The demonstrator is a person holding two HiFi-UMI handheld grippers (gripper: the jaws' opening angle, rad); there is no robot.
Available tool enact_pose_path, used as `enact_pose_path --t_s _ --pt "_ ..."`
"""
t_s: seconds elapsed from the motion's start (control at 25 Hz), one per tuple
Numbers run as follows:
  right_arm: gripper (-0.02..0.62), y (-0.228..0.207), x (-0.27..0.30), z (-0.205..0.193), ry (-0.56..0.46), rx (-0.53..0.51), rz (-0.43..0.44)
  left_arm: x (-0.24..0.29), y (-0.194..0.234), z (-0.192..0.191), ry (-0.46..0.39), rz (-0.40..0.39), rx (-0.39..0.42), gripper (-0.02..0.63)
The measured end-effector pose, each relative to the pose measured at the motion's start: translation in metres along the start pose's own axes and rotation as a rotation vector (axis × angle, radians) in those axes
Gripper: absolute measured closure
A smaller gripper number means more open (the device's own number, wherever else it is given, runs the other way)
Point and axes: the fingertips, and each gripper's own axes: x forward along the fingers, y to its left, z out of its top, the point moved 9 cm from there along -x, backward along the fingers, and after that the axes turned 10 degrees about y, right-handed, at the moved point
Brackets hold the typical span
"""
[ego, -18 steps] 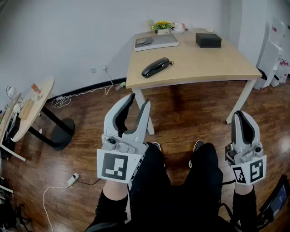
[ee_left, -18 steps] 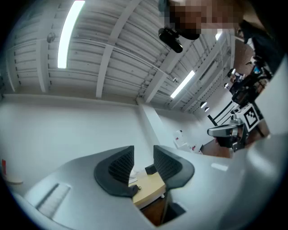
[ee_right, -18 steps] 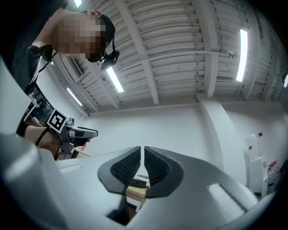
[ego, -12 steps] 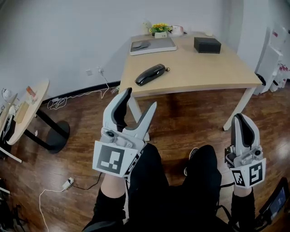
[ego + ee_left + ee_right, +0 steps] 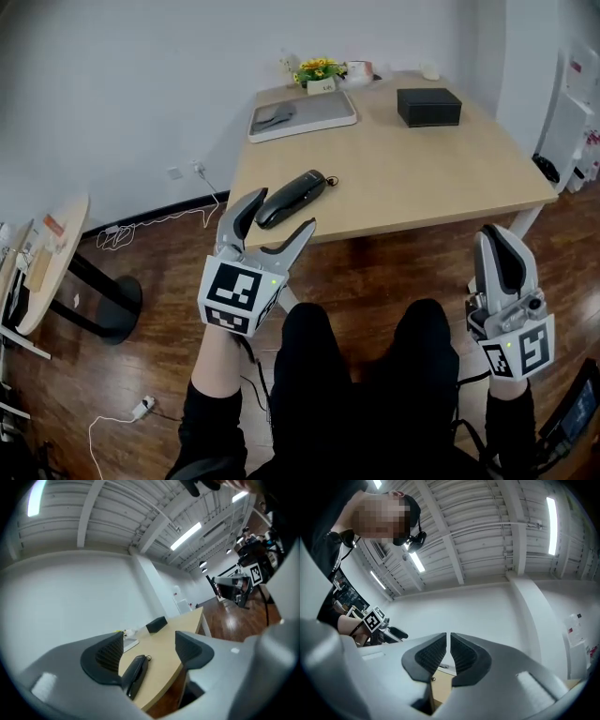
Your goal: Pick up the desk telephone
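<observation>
A: Phone?
B: Flat on the desk, near its 7 o'clock corner, clear of both tools.
A: Long axis?
B: Runs 8 to 2 o'clock in the head view, with a small loop at the 2 o'clock end.
A: Left tool?
B: Spread wide, empty, hovering just off the desk edge. Frames the phone between the jaws in its own view, close ahead at 12 to 1 o'clock.
A: Right tool?
B: Pinched to a slit, holding nothing, low at 4 o'clock, well apart from the phone.
A: Nearer, then?
B: Left, by far. Probably calls for a short reach forward and a twist of the wrist, so as to close across the narrow width rather than along the length.
</observation>
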Motion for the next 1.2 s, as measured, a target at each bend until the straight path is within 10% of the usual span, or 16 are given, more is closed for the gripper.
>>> enact_pose_path --t_s 0.68,1.2 --pt "0.566 -0.076 0.151 -0.079 0.011 0.064 0.124 0.179 0.079 -0.095 0.609 -0.266 -0.073 0.204" --pt "0.572 -0.077 0.154 -0.101 0.049 0.127 0.134 0.182 0.083 -0.116 0.696 -0.341 -0.119 0.207"
